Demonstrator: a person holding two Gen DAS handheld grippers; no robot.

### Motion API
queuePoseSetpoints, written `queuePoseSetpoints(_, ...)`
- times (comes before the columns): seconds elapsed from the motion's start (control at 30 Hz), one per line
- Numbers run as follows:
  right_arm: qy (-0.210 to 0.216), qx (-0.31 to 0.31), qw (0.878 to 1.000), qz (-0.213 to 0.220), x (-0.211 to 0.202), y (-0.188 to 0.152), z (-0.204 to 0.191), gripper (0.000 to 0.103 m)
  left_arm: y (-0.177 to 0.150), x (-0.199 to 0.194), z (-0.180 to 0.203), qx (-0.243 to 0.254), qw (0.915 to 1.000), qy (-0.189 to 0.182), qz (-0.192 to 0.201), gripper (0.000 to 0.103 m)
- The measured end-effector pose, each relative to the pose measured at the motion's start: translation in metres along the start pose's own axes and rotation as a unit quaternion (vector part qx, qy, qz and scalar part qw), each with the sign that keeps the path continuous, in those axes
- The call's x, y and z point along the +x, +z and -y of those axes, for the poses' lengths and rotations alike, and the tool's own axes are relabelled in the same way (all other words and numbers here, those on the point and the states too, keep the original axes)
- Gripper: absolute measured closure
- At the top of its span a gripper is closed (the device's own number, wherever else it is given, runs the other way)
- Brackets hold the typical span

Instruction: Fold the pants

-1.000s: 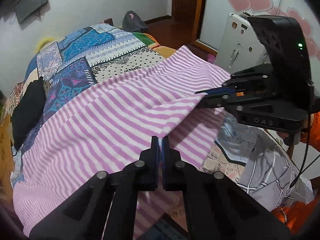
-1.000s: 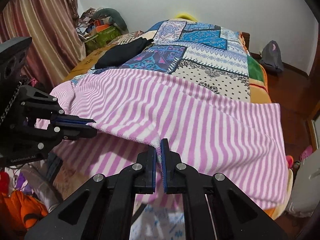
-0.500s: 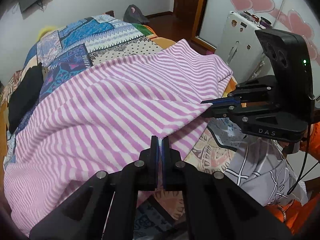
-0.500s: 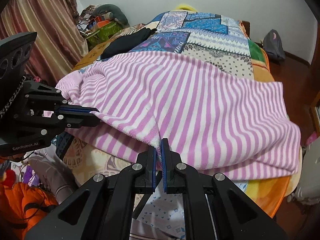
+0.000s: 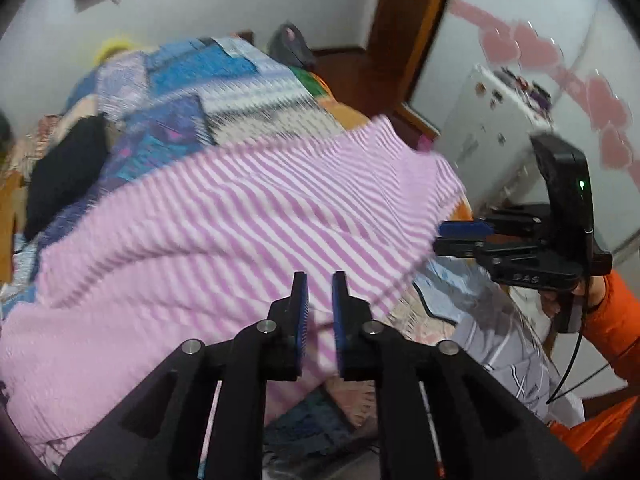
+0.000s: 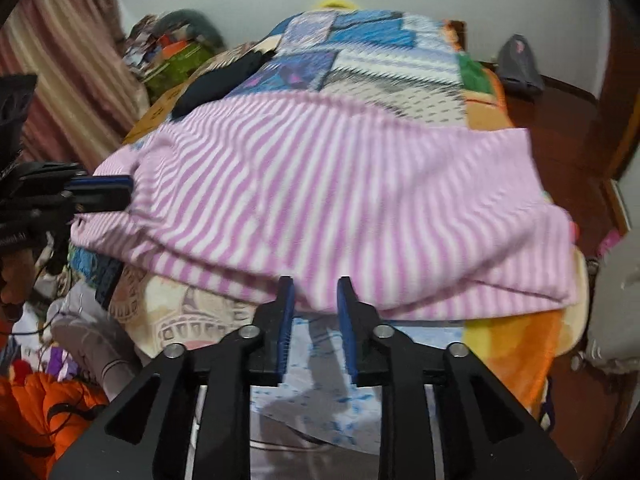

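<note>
The pink-and-white striped pants (image 5: 240, 220) lie folded across the near end of the bed, and the right wrist view shows their doubled front edge (image 6: 360, 280). My left gripper (image 5: 320, 280) hovers just over that near edge. Its jaws are opening, a narrow gap shows between the blue pads, and no fabric is pinched. My right gripper (image 6: 315, 286) is the same: its jaws are opening and its tips sit at the pants' edge without pressing on it. Each gripper also shows in the other's view, the right gripper (image 5: 460, 238) at the right and the left gripper (image 6: 104, 192) at the left.
A patchwork quilt (image 6: 360, 52) covers the bed, with a black garment (image 5: 60, 176) on its far side. A white cabinet (image 5: 492, 128) stands to the right, a curtain (image 6: 60, 64) to the left. An orange sleeve (image 5: 612, 320) is near. Patterned sheets hang below the pants.
Both grippers were shut on the pants' lifted edge. That edge now lies down on the bed, and both pairs of jaws have parted and let go.
</note>
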State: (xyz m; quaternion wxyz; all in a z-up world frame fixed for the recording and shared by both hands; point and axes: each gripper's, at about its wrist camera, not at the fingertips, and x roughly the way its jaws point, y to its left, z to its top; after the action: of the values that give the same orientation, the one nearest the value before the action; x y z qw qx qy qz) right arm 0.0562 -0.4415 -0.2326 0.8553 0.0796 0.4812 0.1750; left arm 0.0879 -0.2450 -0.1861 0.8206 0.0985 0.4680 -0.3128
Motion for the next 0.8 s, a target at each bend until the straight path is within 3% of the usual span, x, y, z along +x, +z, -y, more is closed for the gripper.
queuePoseSetpoints(0.1, -0.019, 0.016, 1.0, 0.02, -0.014, 0.007, 0.013, 0.077, 0.006, -0.024, -0.028, -0.033, 0.9988, 0.019, 0.03, 0.071)
queuePoseSetpoints(0.3, -0.055, 0.03, 0.997, 0.052, -0.025, 0.037, 0.029, 0.076, 0.009, -0.067, -0.112, -0.103, 0.986, 0.113, 0.067, 0.064)
queuePoseSetpoints(0.47, -0.081, 0.034, 0.994, 0.071, -0.021, 0.062, 0.035, 0.066, -0.011, -0.104, -0.207, -0.172, 0.9593, 0.209, 0.082, 0.052)
queuePoseSetpoints(0.6, -0.11, 0.033, 0.99, 0.079, -0.012, 0.082, 0.04, 0.064, -0.038, -0.12, -0.292, -0.221, 0.9355, 0.268, 0.062, 0.046)
queuePoseSetpoints(0.73, -0.145, 0.044, 0.985, 0.08, -0.001, 0.098, 0.054, 0.06, -0.073, -0.12, -0.371, -0.301, 0.9106, 0.28, 0.038, 0.046)
queuePoseSetpoints(0.8, -0.16, 0.059, 0.982, 0.079, 0.006, 0.105, 0.065, 0.055, -0.089, -0.114, -0.399, -0.32, 0.9043, 0.282, 0.023, 0.046)
